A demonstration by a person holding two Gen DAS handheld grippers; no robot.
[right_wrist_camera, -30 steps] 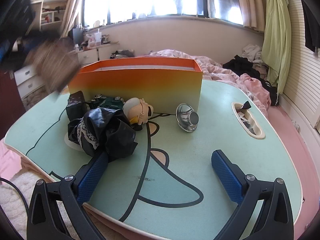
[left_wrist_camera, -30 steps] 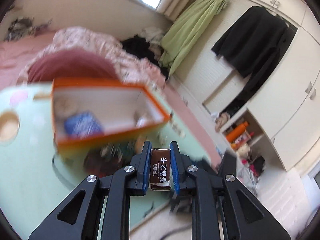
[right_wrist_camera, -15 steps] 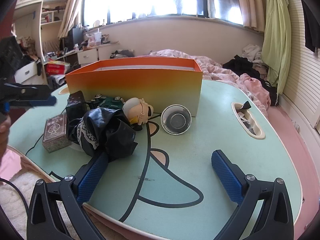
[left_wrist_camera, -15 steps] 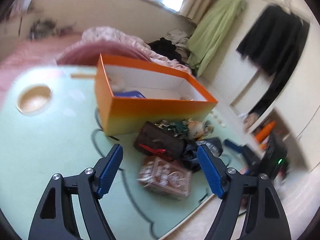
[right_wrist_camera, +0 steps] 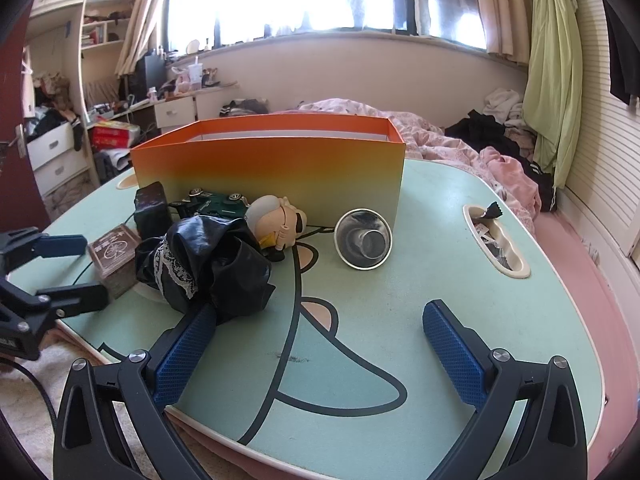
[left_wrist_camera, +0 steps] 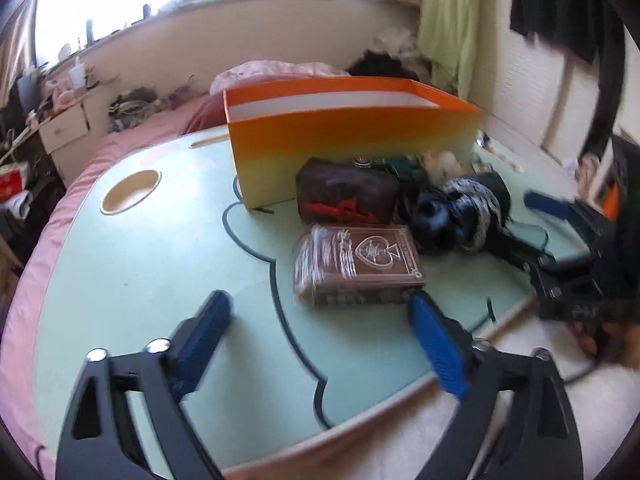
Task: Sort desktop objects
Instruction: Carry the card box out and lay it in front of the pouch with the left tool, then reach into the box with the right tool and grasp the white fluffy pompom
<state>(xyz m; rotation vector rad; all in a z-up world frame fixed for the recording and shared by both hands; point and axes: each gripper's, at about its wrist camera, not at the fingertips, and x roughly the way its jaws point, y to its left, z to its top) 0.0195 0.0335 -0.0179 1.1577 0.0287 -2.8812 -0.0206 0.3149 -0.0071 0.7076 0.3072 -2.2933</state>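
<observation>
Left gripper (left_wrist_camera: 320,320): jaws opening, spread wide, nothing pinched; it points down at the table (left_wrist_camera: 140,272).

Card box (left_wrist_camera: 356,264): brown, lying flat on the table just ahead of the left gripper's fingertips, slightly toward its right finger. Its long axis runs roughly across the gap between the fingers. Close behind it, seemingly touching, sits a dark brown pouch (left_wrist_camera: 344,196); beyond that stands the orange box (left_wrist_camera: 352,140), open-topped.

Right gripper (right_wrist_camera: 320,344): jaws spread, empty, hovering over bare table near a black bundle (right_wrist_camera: 212,264). The left gripper is much the nearer to the card box.

Right view only: a metal cup (right_wrist_camera: 363,239) on its side, a toy head (right_wrist_camera: 276,220) and a green toy car (right_wrist_camera: 216,206), all in front of the orange box. Left view only: the printed top of the card box, seen clearly.
</observation>
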